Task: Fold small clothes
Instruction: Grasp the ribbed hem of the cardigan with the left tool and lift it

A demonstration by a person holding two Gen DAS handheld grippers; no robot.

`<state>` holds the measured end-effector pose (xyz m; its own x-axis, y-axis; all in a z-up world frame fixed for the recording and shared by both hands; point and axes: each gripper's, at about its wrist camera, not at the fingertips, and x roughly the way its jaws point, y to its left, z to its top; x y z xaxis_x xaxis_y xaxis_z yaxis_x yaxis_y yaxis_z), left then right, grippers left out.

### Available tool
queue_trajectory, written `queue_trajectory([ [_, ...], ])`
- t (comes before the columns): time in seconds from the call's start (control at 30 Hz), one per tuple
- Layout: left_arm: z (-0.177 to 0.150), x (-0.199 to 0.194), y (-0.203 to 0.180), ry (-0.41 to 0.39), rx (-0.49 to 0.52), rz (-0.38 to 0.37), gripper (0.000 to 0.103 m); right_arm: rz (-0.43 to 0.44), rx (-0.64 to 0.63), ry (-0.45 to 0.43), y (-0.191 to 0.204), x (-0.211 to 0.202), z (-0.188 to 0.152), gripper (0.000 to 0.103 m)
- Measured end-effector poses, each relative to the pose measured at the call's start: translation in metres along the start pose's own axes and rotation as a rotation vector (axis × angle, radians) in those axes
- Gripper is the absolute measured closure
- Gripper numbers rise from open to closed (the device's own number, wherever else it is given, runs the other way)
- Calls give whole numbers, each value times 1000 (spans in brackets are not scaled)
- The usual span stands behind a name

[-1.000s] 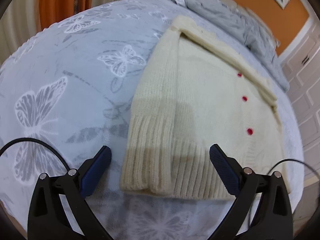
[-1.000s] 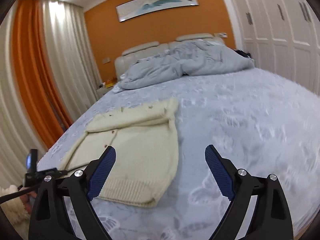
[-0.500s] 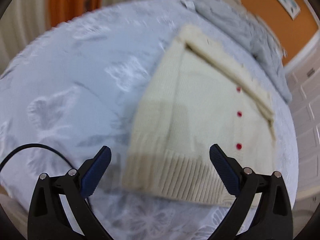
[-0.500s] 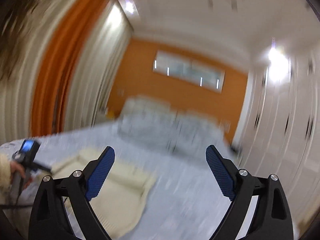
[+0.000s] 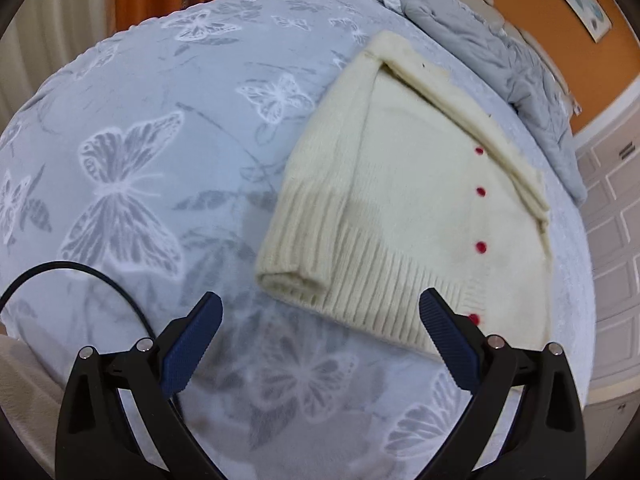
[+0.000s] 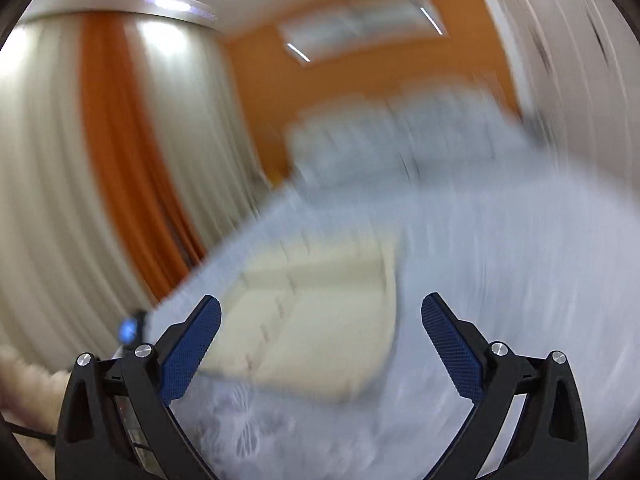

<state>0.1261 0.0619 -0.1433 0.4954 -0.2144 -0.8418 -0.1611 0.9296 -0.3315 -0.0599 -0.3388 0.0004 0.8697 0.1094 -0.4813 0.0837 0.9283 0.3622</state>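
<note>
Your left gripper (image 5: 318, 312) jaws spread, holding nothing, cream cardigan (image 5: 404, 208) with 4 red buttons (image 5: 481, 246) folded on the butterfly bedspread (image 5: 132, 152), centre right of frame, your right gripper (image 6: 320, 316) jaws also released, view blurred.

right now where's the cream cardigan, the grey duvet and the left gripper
cream cardigan (image 5: 404, 200), left wrist view, on the knit front panel.
grey duvet (image 5: 492, 52), left wrist view, on its crumpled top.
left gripper (image 5: 320, 320), left wrist view, midway between the open blue fingertips.
</note>
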Motion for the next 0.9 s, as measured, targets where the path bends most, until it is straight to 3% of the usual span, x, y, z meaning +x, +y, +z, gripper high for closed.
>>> queue_trajectory([
  [0.1,0,15,-3,35,17,29,6,-24,184,181,-26,77,-37,8],
  [0.17,4,21,-2,35,2,40,6,-11,311,241,-38,115,-53,8],
  [0.37,19,33,-1,10,-55,40,7,-14,376,349,-36,178,-69,11],
  [0.43,26,36,-5,10,-41,37,18,5,388,372,-27,193,-78,30],
  [0.47,29,37,-6,10,-26,35,41,5,387,381,-24,197,-79,34],
  [0.5,32,39,-6,21,-21,49,50,-8,391,389,-22,202,-78,41],
  [0.57,40,40,-2,27,-52,25,69,0,403,394,-21,212,-78,63],
  [0.6,42,41,0,38,-63,5,83,8,418,412,-21,218,-77,88],
  [0.63,46,41,3,57,-80,-25,88,14,428,421,-23,221,-78,94],
  [0.77,49,22,1,46,-113,-123,91,70,412,379,-18,215,-63,95],
  [0.9,52,-16,-11,3,-96,-215,91,154,368,302,-7,178,-38,95],
])
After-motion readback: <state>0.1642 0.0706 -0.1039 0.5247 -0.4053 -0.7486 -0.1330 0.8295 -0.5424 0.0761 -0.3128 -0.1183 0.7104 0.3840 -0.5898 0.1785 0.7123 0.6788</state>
